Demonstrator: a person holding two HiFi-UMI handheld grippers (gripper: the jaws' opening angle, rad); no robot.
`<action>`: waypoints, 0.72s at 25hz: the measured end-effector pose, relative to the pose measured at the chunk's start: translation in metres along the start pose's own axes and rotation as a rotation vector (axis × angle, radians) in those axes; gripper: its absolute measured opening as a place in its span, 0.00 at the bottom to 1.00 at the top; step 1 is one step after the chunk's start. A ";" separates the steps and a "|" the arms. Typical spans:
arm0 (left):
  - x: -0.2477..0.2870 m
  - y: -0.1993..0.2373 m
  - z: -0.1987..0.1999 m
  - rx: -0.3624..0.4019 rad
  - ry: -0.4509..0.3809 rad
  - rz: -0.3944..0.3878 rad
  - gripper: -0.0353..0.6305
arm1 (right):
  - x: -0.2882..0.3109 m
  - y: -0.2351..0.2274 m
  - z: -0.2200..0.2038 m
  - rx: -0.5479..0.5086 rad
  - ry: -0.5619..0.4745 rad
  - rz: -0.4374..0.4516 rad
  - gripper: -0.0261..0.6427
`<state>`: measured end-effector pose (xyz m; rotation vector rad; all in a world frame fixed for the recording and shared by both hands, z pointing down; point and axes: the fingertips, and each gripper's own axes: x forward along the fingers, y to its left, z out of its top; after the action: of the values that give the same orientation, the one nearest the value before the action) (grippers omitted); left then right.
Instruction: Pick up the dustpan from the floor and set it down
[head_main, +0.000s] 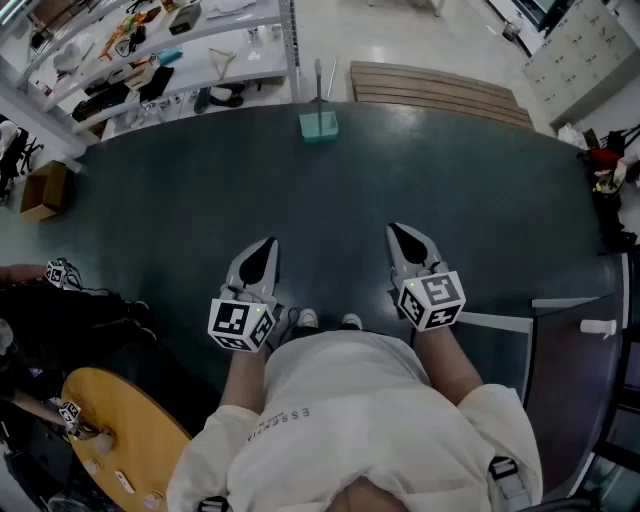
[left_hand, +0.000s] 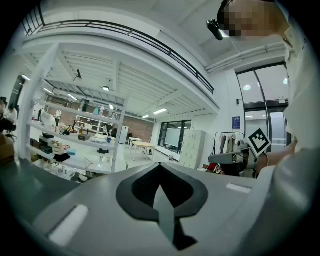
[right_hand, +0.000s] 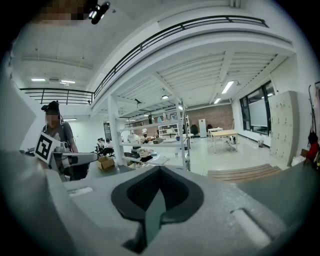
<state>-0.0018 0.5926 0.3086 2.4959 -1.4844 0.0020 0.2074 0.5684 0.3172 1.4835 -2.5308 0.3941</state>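
L gripper (head_main: 267, 244) jaws pressed together, nothing between, R gripper (head_main: 399, 233) same, dustpan (head_main: 319, 125) well ahead of both, small, handle prob. upright

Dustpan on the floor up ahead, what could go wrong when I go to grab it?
Both the left gripper and right gripper are shut, so they may push the dustpan away unless opened first. Its handle looks thin and could slip. The wooden platform beside it may get bumped.

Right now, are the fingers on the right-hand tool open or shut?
Shut. The right gripper has its fingers pressed together along one seam, nothing between them.
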 end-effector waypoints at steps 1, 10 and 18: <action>0.002 -0.001 0.002 -0.001 -0.003 -0.001 0.08 | 0.000 -0.002 0.002 0.000 -0.001 0.000 0.03; 0.009 0.000 0.001 -0.002 -0.006 -0.003 0.08 | 0.004 -0.006 -0.001 0.003 0.004 -0.002 0.03; 0.014 0.008 0.001 -0.016 -0.012 -0.014 0.08 | 0.013 -0.009 0.003 0.050 -0.012 -0.014 0.03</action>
<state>-0.0020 0.5772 0.3110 2.4986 -1.4655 -0.0275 0.2091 0.5524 0.3195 1.5252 -2.5359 0.4502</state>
